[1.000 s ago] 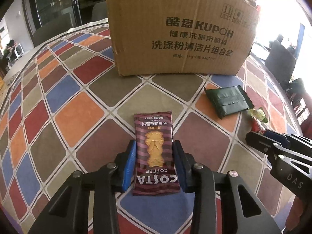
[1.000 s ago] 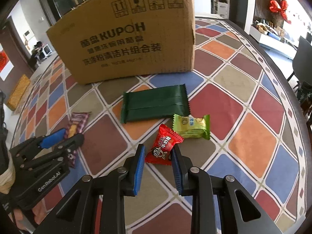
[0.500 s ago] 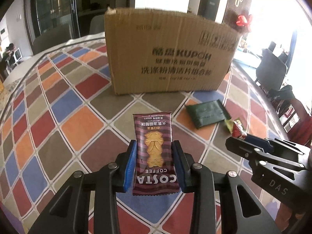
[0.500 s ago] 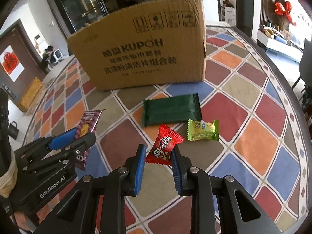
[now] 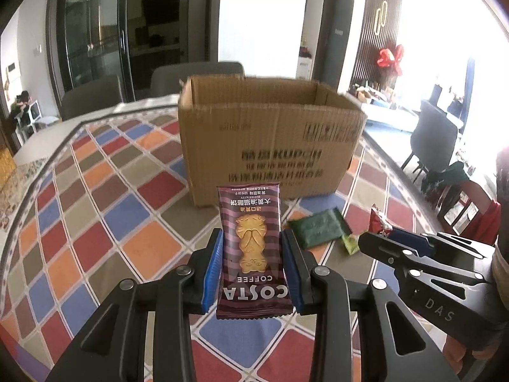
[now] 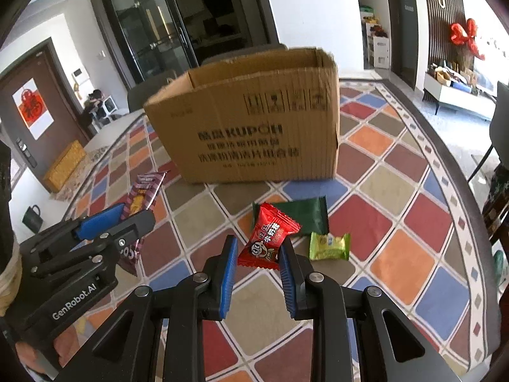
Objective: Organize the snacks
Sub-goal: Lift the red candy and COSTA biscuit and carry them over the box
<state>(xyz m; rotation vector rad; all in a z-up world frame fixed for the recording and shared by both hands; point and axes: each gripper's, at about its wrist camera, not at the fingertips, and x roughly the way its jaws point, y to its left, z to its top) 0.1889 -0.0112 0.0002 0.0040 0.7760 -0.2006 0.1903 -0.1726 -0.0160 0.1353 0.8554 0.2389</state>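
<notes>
On the left, the left gripper (image 5: 251, 267) is clenched on the purple Costa biscuit packet (image 5: 252, 251); its blue pads press both long edges, and the packet stands up out of the jaws, off the table. The right gripper (image 6: 259, 262) is clenched on the red candy (image 6: 270, 238), holding it by the lower part of the wrapper, also lifted. The cardboard box (image 5: 270, 146) stands open at the top, behind both grippers, on the patterned tablecloth (image 5: 95, 216).

The step in hand seems to be carrying both snacks to the box. To do it well, I think each gripper should rise above the near wall of the box before it moves forward, because the wall is tall and a low path can hit it. The grip should stay firm until the snack is over the opening, then release. The red candy is held only by a thin part, so a quick swing could make it slip. The two grippers are close, so it is better to keep them apart over the box.

The dark green packet (image 6: 299, 215) and the small green candy (image 6: 329, 246) lie on the table near the right gripper, apart from the box, not yet taken.

The inside of the box is hidden; only the upper part of the far walls shows, so I cannot tell if something is already there. The print on the box is blurred. In the left view the red candy is half covered by the right gripper.
</notes>
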